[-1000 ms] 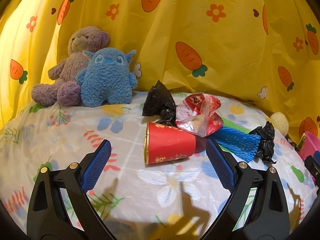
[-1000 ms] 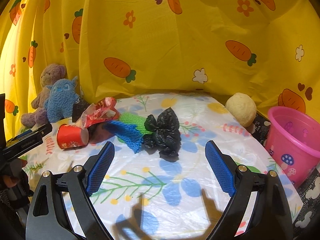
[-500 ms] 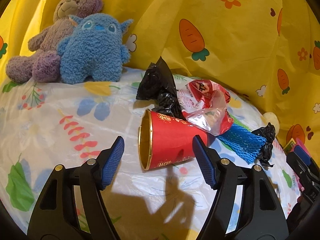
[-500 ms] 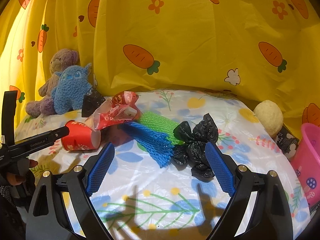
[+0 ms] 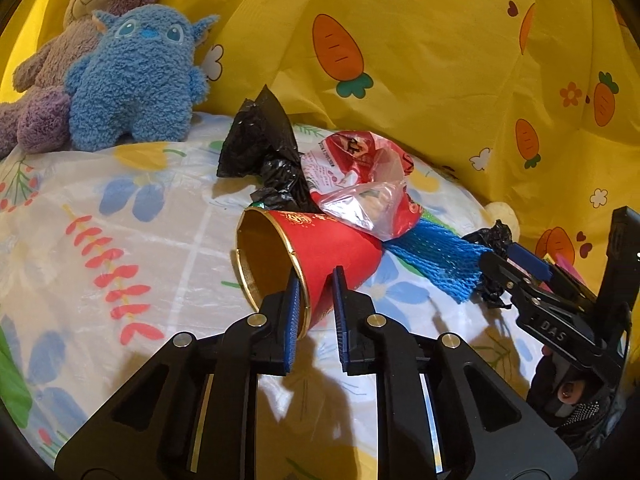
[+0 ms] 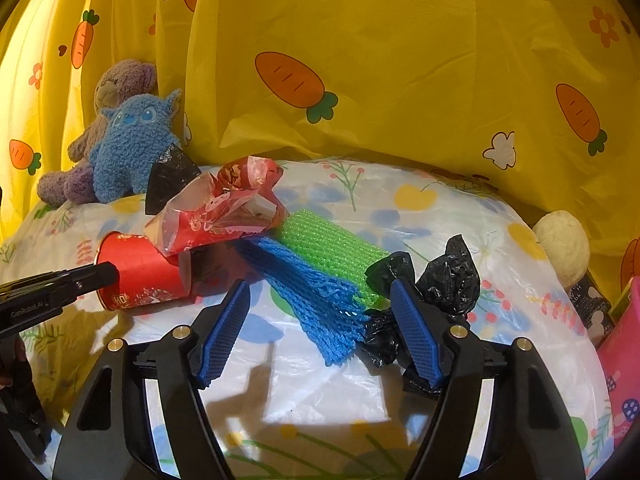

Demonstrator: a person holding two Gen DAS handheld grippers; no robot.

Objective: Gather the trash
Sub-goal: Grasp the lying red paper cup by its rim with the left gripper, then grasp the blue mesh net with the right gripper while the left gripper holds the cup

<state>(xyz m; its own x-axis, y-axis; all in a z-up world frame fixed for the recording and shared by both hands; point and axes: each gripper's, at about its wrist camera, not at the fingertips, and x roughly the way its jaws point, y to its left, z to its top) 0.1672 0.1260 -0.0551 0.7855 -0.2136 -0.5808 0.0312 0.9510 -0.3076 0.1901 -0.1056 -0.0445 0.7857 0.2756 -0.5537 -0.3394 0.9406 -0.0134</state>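
Left gripper (image 5: pixel 315 280) clenched on the red paper cup with gold rim (image 5: pixel 316 252) — one blue pad inside the mouth, the other against the outer wall, pinching the cup's lower rim. Cup lies on its side on the floral plastic-covered table (image 5: pixel 120 216), mouth toward the left wrist camera, roughly mid-table. Leaning on the cup's far side: a crumpled red-and-clear plastic wrapper (image 5: pixel 360 184), and behind that a twisted black plastic bag (image 5: pixel 260 144). Blue mesh foam sleeve (image 6: pixel 316 284) runs from under the wrapper toward the table's right part, with a green mesh foam sleeve (image 6: pixel 332 248) lying alongside it on the far side, touching. At their near ends sits a knotted black plastic bag (image 6: pixel 448 276), touching the green sleeve. Right gripper (image 6: pixel 324 332) released, jaws spread wide, straddling the end of the blue sleeve; its right pad stands in front of the knotted bag, contact cannot be told. Nothing held between its fingers. Far left corner of the table: blue fuzzy plush toy (image 5: pixel 136 80) pressed against a purple plush bear (image 5: pixel 72 40), both against the yellow carrot-print curtain (image 6: pixel 400 80) that backs the table. At the right edge — a pale round fuzzy ball (image 6: pixel 564 248), and past the edge, a pink plastic bucket (image 6: pixel 624 356), only partly in view.
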